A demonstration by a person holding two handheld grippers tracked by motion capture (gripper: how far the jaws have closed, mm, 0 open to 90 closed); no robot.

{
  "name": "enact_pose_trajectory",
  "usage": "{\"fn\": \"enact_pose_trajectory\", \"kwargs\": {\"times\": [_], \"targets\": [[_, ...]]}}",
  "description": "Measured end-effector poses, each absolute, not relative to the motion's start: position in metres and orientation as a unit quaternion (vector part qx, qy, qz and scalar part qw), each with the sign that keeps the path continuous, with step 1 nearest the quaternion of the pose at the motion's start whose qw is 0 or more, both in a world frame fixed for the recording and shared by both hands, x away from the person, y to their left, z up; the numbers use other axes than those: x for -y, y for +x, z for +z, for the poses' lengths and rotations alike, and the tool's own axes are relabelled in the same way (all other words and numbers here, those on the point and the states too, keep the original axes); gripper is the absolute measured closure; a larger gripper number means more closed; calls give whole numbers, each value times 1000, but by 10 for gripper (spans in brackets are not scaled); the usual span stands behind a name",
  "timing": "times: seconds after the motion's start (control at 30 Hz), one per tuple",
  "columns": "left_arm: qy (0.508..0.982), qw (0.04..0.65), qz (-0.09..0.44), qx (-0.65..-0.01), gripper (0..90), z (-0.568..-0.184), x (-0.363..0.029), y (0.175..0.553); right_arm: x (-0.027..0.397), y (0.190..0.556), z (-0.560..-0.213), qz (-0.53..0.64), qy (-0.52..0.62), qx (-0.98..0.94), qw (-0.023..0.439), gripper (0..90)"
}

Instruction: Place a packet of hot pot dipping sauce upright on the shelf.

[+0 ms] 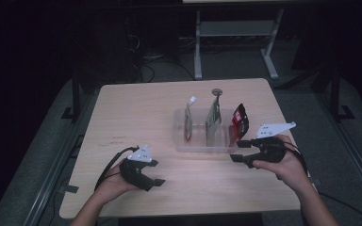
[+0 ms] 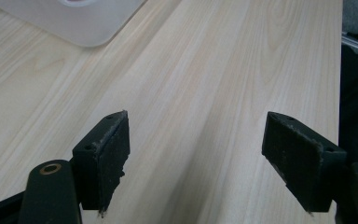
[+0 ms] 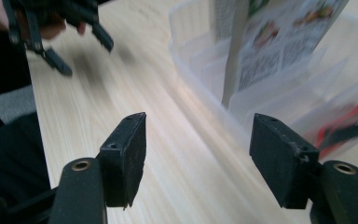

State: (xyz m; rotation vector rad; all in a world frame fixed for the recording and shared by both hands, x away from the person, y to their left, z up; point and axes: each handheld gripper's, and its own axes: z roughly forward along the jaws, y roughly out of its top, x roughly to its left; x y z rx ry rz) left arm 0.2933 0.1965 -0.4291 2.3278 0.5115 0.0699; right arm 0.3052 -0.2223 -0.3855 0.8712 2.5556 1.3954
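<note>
A clear plastic bin (image 1: 202, 147) with dividers stands on the wooden table (image 1: 136, 117), right of centre. Three pouches stand upright in it: a pale one with red print (image 1: 188, 123), a green and white one (image 1: 213, 120) and a red and black one (image 1: 239, 121). My right gripper (image 1: 239, 150) hovers at the bin's front right corner, open, nothing between its jaws (image 3: 198, 154); the bin wall (image 3: 205, 88), the printed pouch (image 3: 279, 46) and the red pouch (image 3: 349, 121) lie just ahead. My left gripper (image 1: 156, 172) is held low at the front left, open over bare wood (image 2: 196, 154).
A small round dark object (image 1: 217, 92) sits at the table's back edge behind the bin. A corner of the bin (image 2: 79, 23) lies ahead of the left jaws. The left gripper (image 3: 60, 37) appears far off in the right gripper view. A metal frame (image 1: 235, 42) stands beyond the table.
</note>
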Motion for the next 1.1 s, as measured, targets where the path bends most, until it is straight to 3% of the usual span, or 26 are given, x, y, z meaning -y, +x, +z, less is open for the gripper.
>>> {"fn": "enact_pose_trajectory", "kwargs": {"times": [0.5,1.1], "targets": [[901,367,47,-226,214,-432,-230,277,247,284,-430,398,310,-861,57,278],[923,311,40,-223,193,-447,-241,274,268,283,-445,360,332,-869,77,257]]}}
